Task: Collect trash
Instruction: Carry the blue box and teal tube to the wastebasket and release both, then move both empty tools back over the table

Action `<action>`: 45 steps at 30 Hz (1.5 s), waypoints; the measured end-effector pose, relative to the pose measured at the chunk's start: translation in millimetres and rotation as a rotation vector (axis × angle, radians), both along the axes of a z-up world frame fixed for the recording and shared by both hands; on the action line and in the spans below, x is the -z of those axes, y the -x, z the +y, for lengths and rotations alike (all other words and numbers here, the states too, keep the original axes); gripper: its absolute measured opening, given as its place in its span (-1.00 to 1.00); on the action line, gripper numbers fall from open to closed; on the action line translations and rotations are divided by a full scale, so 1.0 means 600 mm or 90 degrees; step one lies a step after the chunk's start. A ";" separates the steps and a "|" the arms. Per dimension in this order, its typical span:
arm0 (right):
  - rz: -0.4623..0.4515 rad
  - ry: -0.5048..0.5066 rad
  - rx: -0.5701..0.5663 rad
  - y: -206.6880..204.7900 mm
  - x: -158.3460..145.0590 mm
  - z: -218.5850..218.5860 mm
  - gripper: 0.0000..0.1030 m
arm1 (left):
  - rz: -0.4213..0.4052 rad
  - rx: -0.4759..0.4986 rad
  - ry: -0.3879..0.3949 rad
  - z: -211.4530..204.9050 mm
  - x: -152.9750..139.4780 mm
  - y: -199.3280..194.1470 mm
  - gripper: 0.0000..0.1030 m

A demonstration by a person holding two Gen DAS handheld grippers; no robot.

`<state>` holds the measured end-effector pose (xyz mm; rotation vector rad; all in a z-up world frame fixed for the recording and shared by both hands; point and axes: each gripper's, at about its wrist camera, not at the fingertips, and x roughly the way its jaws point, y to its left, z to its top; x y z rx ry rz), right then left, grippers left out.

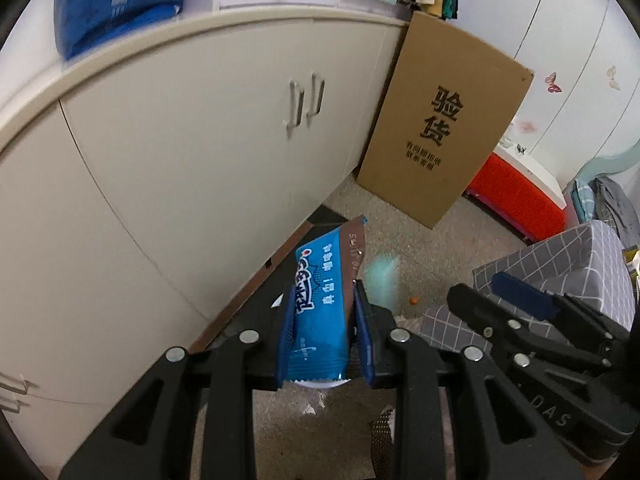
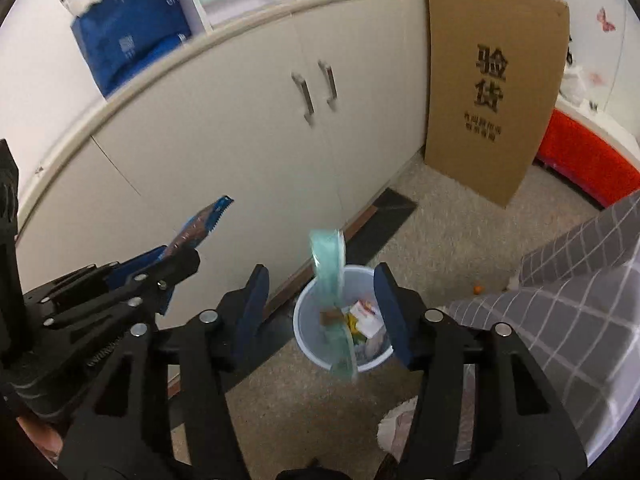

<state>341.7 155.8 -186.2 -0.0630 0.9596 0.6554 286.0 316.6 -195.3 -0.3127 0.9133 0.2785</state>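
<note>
Left claw (image 1: 324, 332): clamped on my blue wrapper (image 1: 320, 304). Right claw (image 2: 324, 312): apart, green packet (image 2: 330, 276) loose between fingers; only its view shows the bin (image 2: 308, 340) below.

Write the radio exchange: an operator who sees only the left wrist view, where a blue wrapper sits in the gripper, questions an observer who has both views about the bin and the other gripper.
Operator: My left gripper grips a blue wrapper. Where is the bin?
Observer: A pale bin stands beside the cabinet, below the right gripper. It holds scraps.
Operator: Is the right gripper holding anything?
Observer: No. Its jaws stand apart. A blurred green packet hangs between them over the bin, touching neither pad as far as I can tell.
</note>
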 end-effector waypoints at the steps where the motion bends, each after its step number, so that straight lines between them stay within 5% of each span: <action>1: 0.007 -0.003 0.001 0.002 0.005 -0.003 0.06 | 0.003 0.001 0.000 0.002 0.004 0.000 -0.48; 14: 0.028 0.006 0.048 0.007 0.028 -0.049 0.23 | 0.019 0.038 0.011 -0.035 0.030 -0.024 -0.48; 24: -0.024 -0.030 0.117 0.010 -0.002 -0.085 0.30 | 0.022 0.049 0.000 -0.059 0.029 -0.050 -0.45; 29: -0.028 -0.047 0.140 0.011 -0.007 -0.102 0.31 | 0.018 0.031 -0.010 -0.058 0.030 -0.063 0.58; 37: -0.010 -0.048 0.141 0.017 -0.006 -0.115 0.31 | 0.038 0.023 0.008 -0.056 0.047 -0.049 0.58; 45: -0.016 -0.062 0.144 0.041 -0.033 -0.136 0.31 | 0.010 0.041 0.005 -0.086 0.004 -0.023 0.58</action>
